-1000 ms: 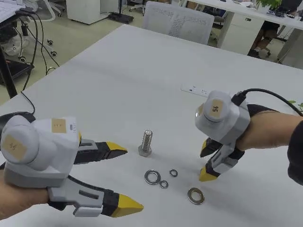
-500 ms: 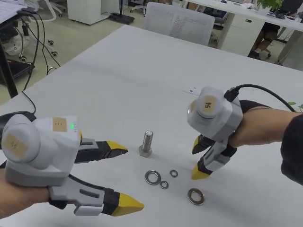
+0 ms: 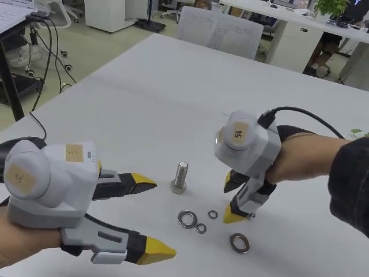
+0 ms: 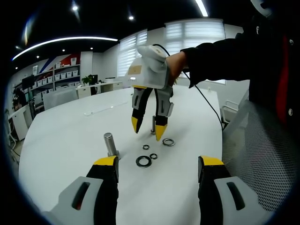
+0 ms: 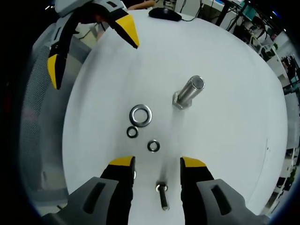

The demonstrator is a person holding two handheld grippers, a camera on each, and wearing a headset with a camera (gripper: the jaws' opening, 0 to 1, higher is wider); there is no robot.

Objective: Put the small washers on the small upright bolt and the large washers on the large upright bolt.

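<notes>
A white worktable [image 3: 144,86] fronts a grey mesh chair [image 3: 216,32], white cabinets [image 3: 106,11] and pale floor [image 3: 86,46].

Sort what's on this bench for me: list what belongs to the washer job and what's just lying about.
Job:
large upright bolt
small bolt
two large washers
two small washers

Lying about:
black mouse
office chair beyond the table
</notes>
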